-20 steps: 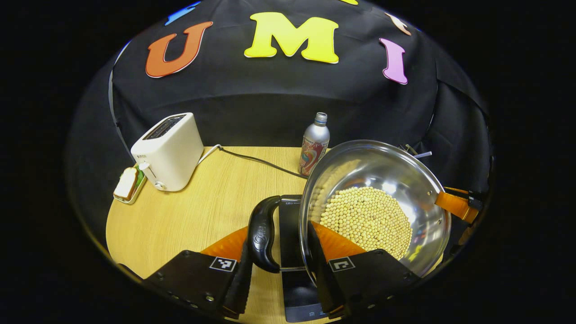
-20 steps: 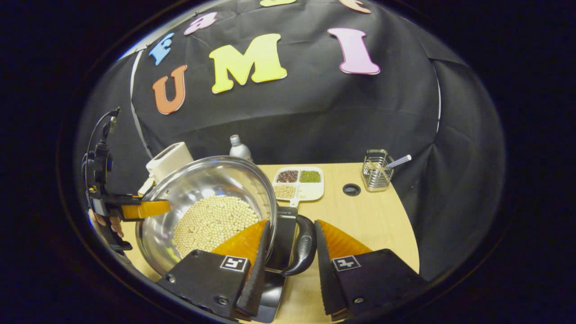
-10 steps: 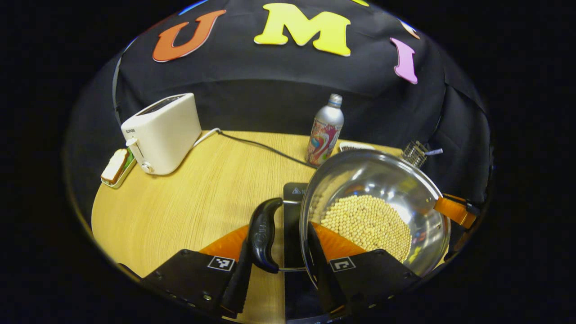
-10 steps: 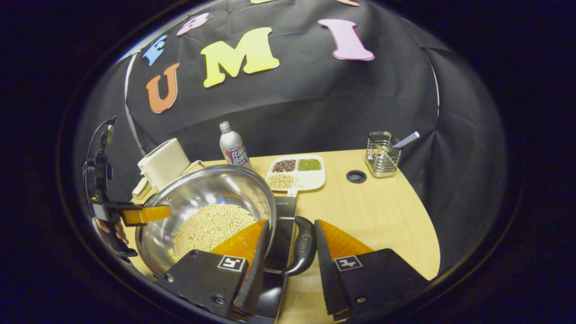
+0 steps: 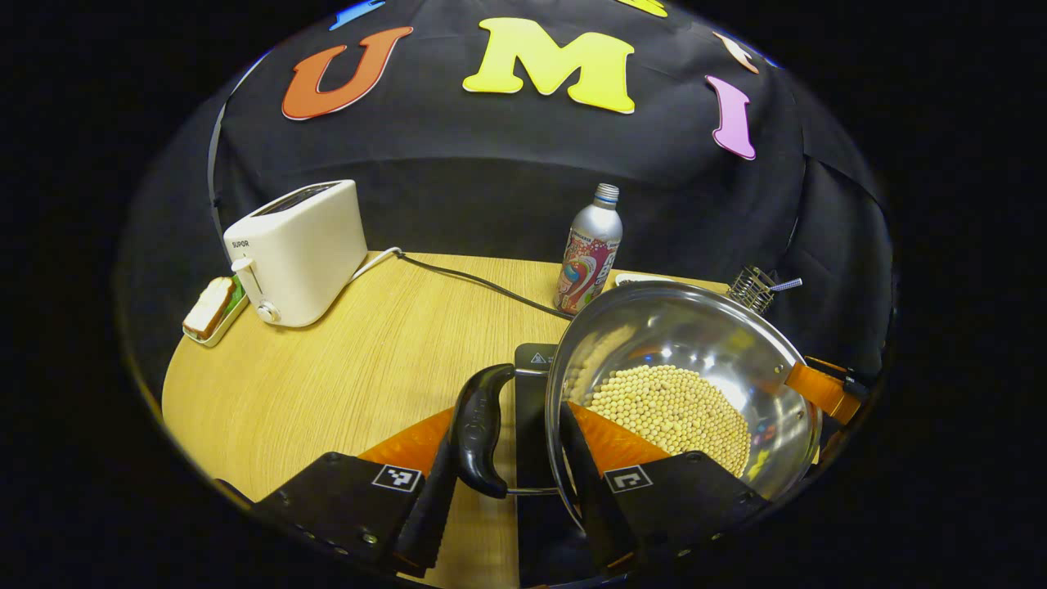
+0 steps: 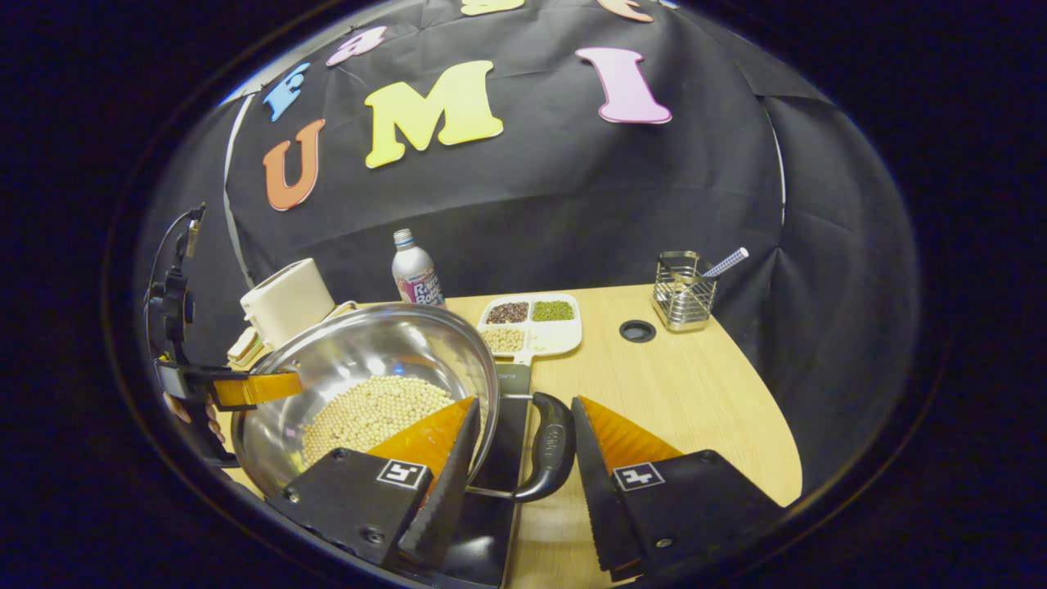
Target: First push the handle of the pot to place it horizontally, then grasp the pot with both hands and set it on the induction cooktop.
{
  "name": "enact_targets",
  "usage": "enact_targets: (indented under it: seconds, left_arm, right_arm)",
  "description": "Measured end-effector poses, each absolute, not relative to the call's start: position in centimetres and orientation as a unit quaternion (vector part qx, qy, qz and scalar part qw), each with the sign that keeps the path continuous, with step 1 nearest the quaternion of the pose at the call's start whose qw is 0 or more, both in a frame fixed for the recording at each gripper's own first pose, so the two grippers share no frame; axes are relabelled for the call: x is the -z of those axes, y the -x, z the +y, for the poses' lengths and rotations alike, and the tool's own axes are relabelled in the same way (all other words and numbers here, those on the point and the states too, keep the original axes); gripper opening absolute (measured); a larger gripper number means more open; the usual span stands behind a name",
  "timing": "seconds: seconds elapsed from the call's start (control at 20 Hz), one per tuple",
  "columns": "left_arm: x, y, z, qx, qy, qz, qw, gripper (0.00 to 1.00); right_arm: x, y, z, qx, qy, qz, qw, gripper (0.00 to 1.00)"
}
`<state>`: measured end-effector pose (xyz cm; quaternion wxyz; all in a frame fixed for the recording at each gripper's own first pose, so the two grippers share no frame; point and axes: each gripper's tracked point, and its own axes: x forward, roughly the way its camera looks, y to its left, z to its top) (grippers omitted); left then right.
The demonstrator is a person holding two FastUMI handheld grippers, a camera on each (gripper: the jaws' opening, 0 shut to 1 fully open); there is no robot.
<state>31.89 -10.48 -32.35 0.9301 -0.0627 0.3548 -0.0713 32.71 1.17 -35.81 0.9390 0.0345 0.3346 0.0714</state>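
A steel pot (image 5: pixel 679 335) holding pale beans (image 5: pixel 671 409) sits low over the black induction cooktop (image 5: pixel 532 384). My left gripper (image 5: pixel 507 458) is shut across the pot's black handle (image 5: pixel 478 429) and rim, with one finger outside the handle and one inside the wall. In the right gripper view, my right gripper (image 6: pixel 523 446) holds the opposite handle (image 6: pixel 552 450) and rim of the pot (image 6: pixel 368 343) the same way, above the cooktop (image 6: pixel 511 409). An orange finger (image 6: pixel 249 388) of the left gripper shows at the pot's far rim, with a hand (image 6: pixel 188 409) behind it.
A white toaster (image 5: pixel 294 249) with its cable (image 5: pixel 474 282), a dish of bread (image 5: pixel 211 307) and a bottle (image 5: pixel 589 249) stand at the back left. A divided tray of beans (image 6: pixel 532 323), a table hole (image 6: pixel 636 330) and a wire holder (image 6: pixel 683 290) lie behind and to the right.
Both grippers have come down with the pot, and more of the tabletop now shows behind it. The grip on both handles looks unchanged.
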Motion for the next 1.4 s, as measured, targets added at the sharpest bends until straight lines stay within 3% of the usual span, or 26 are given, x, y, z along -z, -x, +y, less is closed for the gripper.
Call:
enact_targets:
  seconds: [0.05, 0.15, 0.3, 0.55, 0.6, 0.7, 1.4]
  left_arm:
    - [32.3, -31.9, -10.3, 0.068, 0.062, 0.357, 0.93, 0.66]
    - [31.9, -31.7, -9.4, 0.053, 0.04, 0.353, 0.933, 0.71]
    - [30.8, -31.4, -8.4, 0.032, 0.022, 0.333, 0.942, 0.98]
    - [26.7, -28.7, -6.9, 0.015, 0.014, 0.285, 0.958, 0.99]
    - [25.7, -27.7, -6.3, 0.009, 0.018, 0.274, 0.961, 0.98]
    - [23.7, -25.4, -6.4, 0.013, 0.036, 0.255, 0.966, 0.98]
    - [12.1, -9.2, -6.3, -0.016, 0.004, 0.099, 0.995, 0.96]
  right_arm:
    - [35.9, -32.7, 1.2, -0.072, -0.036, 0.336, 0.939, 0.73]
    - [36.0, -32.8, 0.8, -0.063, -0.031, 0.332, 0.941, 0.73]
    - [35.0, -32.5, 0.4, -0.054, -0.011, 0.315, 0.947, 0.88]
    - [31.2, -29.6, 0.7, -0.053, 0.002, 0.26, 0.964, 0.84]
    - [30.3, -28.8, 0.6, -0.051, 0.008, 0.25, 0.967, 0.92]
    - [28.4, -27.1, 0.8, -0.049, 0.016, 0.228, 0.972, 0.97]
    - [17.0, -12.5, -1.2, -0.02, -0.001, 0.12, 0.993, 0.99]
